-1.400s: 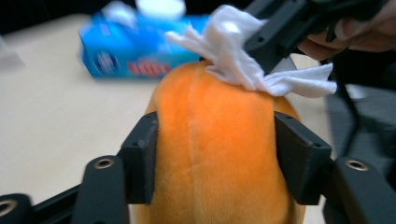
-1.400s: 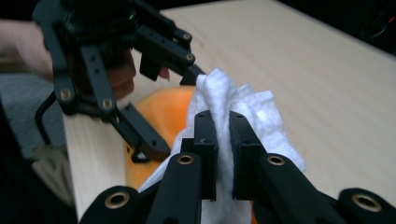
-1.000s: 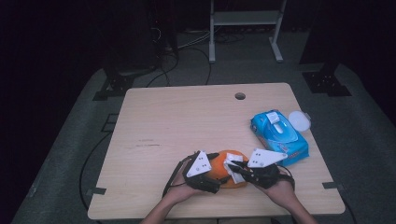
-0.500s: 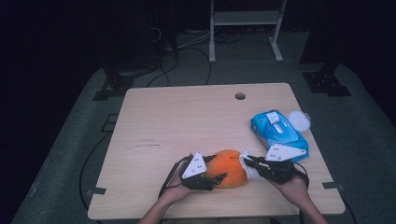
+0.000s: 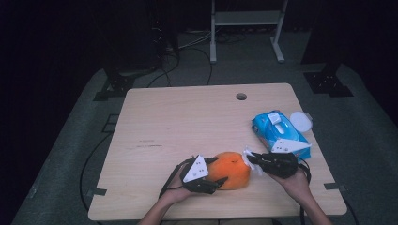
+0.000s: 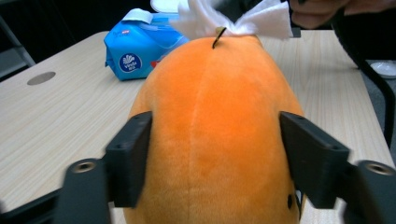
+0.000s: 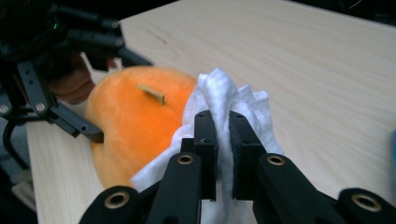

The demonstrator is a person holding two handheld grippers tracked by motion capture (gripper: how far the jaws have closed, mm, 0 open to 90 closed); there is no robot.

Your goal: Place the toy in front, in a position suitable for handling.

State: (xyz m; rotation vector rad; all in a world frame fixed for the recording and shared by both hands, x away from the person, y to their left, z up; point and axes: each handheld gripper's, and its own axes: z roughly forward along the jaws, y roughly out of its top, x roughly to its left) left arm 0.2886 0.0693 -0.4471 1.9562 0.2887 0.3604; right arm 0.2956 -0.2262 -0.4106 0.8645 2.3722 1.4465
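Near edge of the table (image 5: 155, 117), high view: two forearms enter from below. The left hand (image 5: 176, 192) lies low on the tabletop, its left gripper (image 5: 220, 171) pointing level toward the right edge. The jaws straddle an orange plush fruit (image 5: 231, 169) that rests on the table close to the near edge, right of centre. In the left gripper view the two black jaws stand on either flank of the plush (image 6: 215, 135); they have just been opening, and whether the pads press the fabric cannot be told.

The right hand (image 5: 293, 180) comes in nearer the right corner, its right gripper (image 5: 248, 158) pointing level toward the left edge and meeting the plush at its stem end. Its jaws are pinched tight on a crumpled white wipe (image 7: 229, 107), which touches the fruit beside the short brown stem (image 7: 152, 93).

Farther back, near the right edge, lies a blue wipes pack (image 5: 277, 129), with a round white lid (image 5: 301, 121) just beside it. Toward the far edge, a cable hole (image 5: 241, 96).
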